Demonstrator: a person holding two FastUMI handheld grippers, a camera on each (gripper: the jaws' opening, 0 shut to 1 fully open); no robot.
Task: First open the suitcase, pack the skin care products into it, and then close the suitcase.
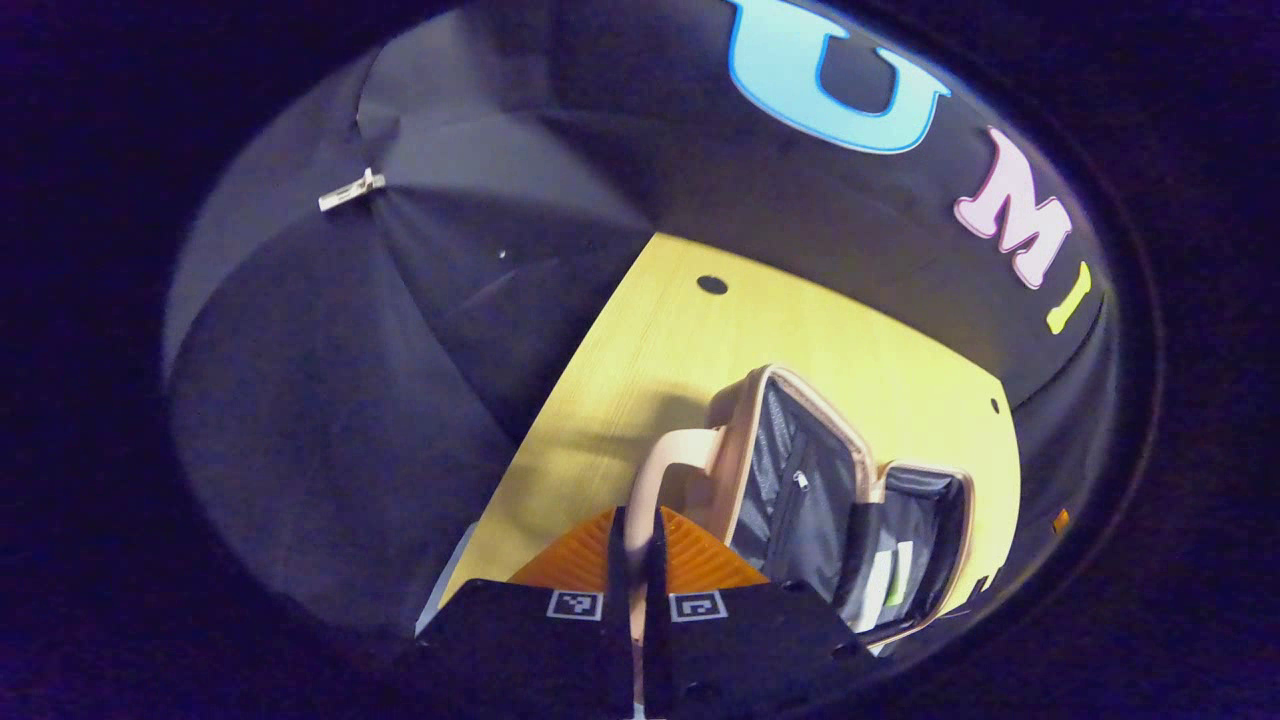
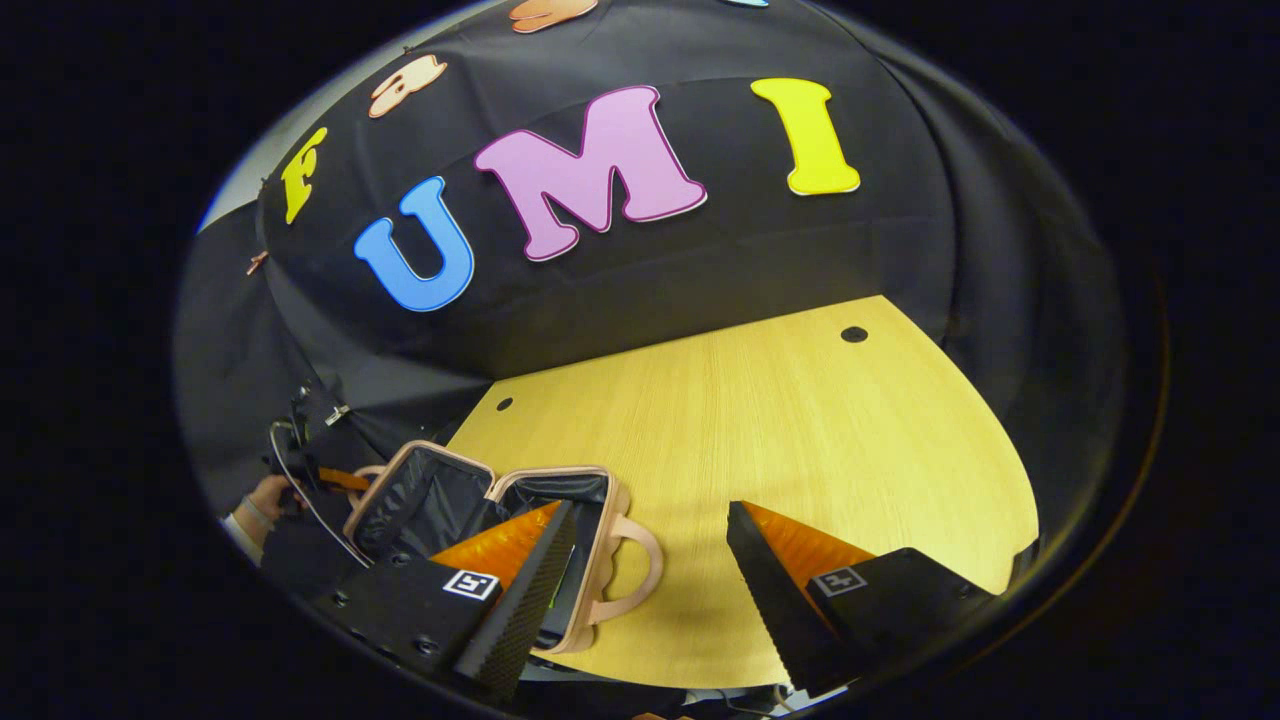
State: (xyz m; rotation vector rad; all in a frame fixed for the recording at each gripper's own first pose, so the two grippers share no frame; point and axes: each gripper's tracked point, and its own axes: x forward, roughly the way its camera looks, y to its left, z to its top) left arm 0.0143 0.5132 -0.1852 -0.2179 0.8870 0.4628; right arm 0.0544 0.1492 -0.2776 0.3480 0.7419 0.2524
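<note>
While the suitcase (image 1: 850, 500) lies open on the yellow wooden table (image 1: 700, 340), the left gripper (image 1: 635, 560) has its two black fingers drawn close together on the pale pink handle (image 1: 665, 470) of one shell, the handle's band passing down between them in the lower middle of the left gripper view. Both fingers appear to press on that handle, with the orange finger backs flaring to either side. Seen there, the case sits in the lower right of the frame, its two pink-rimmed halves spread apart and joined at a hinge line that runs from upper left to lower right; the dark lined interiors face up and toward the camera. The nearer half carries a zip pull on its lining, and the farther half holds something pale white and green, too small to identify. In the right gripper view the suitcase (image 2: 490, 520) is at the lower left, its long axis lying roughly left to right across the frame, with a second looped handle (image 2: 630, 570) pointing to the right over bare table (image 2: 780, 420). The right gripper (image 2: 650, 570) is spread wide, holding nothing, its left finger overlapping the case's right half in the picture; whether it touches cannot be told. At the far left, a hand (image 2: 270, 495) holds the other gripper by the case's left end.
</note>
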